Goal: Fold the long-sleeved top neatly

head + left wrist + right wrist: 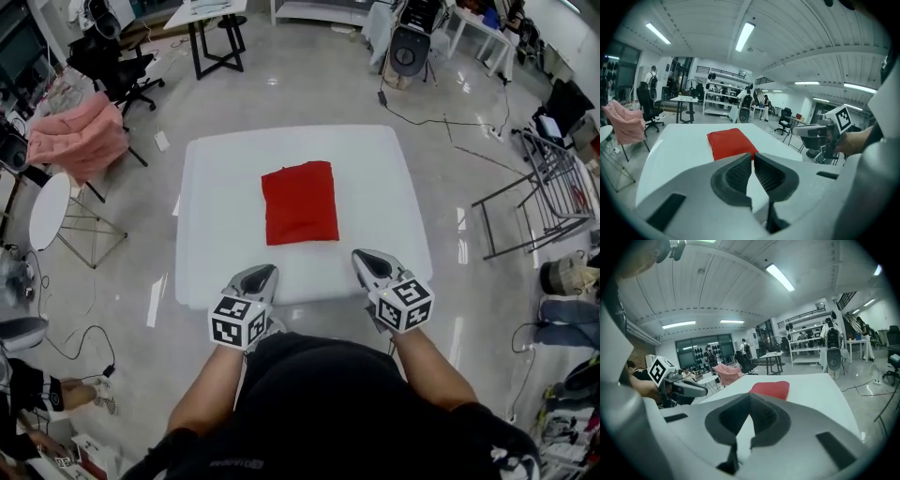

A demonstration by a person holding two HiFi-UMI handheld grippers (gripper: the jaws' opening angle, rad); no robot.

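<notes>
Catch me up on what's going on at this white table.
A person holds a two-jaw gripper in each hand over the near edge of the white table. The red long-sleeved top lies in the middle, already folded into a compact rectangle. The left gripper and right gripper are both shut and empty, and neither touches the top.

White square table (216,187), a folded red long-sleeved top (299,202) flat near its middle.
</notes>
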